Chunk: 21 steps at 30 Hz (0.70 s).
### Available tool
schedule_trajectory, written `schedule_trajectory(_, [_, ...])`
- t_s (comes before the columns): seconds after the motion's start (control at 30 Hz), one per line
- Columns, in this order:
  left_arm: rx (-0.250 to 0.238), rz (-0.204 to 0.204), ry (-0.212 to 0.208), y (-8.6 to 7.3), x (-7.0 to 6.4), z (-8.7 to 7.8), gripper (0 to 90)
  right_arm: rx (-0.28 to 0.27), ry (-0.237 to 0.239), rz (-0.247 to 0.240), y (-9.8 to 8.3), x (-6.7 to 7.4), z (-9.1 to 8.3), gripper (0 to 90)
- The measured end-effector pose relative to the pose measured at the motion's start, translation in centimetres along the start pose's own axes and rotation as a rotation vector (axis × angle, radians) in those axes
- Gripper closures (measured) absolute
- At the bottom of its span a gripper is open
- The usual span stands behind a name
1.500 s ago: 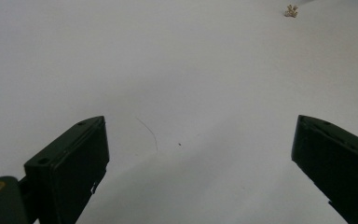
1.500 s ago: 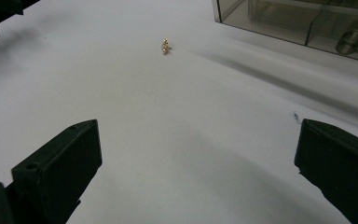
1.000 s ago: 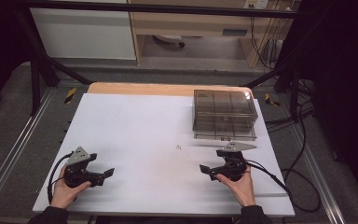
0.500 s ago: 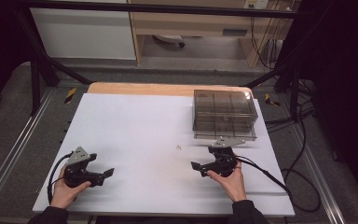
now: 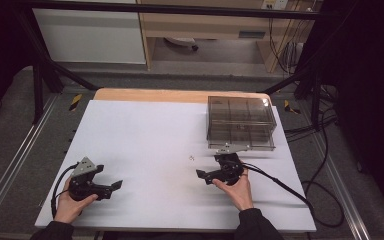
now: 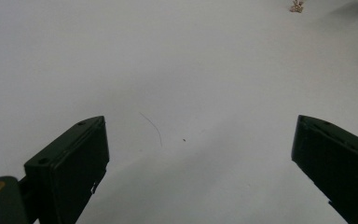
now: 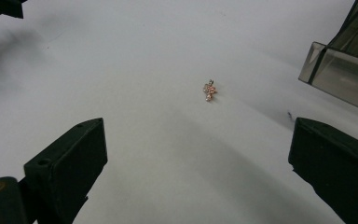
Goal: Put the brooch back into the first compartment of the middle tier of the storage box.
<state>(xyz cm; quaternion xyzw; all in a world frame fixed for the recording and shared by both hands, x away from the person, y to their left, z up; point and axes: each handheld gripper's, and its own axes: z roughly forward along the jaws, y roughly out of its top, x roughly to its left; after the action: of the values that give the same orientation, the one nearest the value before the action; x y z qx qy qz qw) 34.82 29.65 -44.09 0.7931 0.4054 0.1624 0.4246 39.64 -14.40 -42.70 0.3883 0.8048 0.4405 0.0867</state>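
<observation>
Rose-gold and tiny, the pendant (image 7: 209, 90) lies flat on the white table sheet (image 5: 145, 135), near the smoked plastic drawer box (image 5: 240, 122), off that box's front left corner and apart from it. Looks like a small charm with pale stones and a loop at one end; finer detail too small to tell.

Right gripper (image 5: 207, 176) sits near the pendant on the side away from the box, jaws spread wide and aimed at it, nothing between them. In the right gripper view the pendant lies ahead of the jaws, roughly centred.

Left gripper (image 5: 114, 184) rests well away from the box, toward the sheet's near left corner, jaws also wide and empty. The pendant (image 6: 297, 6) shows far off at the top of its view.

Judgement: very light, hard, thin, likely to skid on the smooth sheet or slip out sideways. Best taken across its narrow body, jaw tips low against the sheet, closing slowly. The loop looks delicate.
</observation>
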Motion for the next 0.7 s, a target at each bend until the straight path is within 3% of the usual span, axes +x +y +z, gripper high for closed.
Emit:
schedule_trajectory(0.2, [0.002,0.003,-0.003,0.0,0.0,0.0,3.9,0.004,-0.014,-0.009,0.4,0.1,0.8,8.5])
schedule_trajectory(0.4, [0.003,0.002,-0.003,0.0,0.0,0.0,3.9,-0.010,-0.003,0.023,0.8,-0.2,1.7,18.4])
schedule_trajectory(0.7, [0.006,0.003,-0.003,0.0,0.0,0.1,4.0,0.000,-0.004,0.017,0.8,-0.5,2.4,27.1])
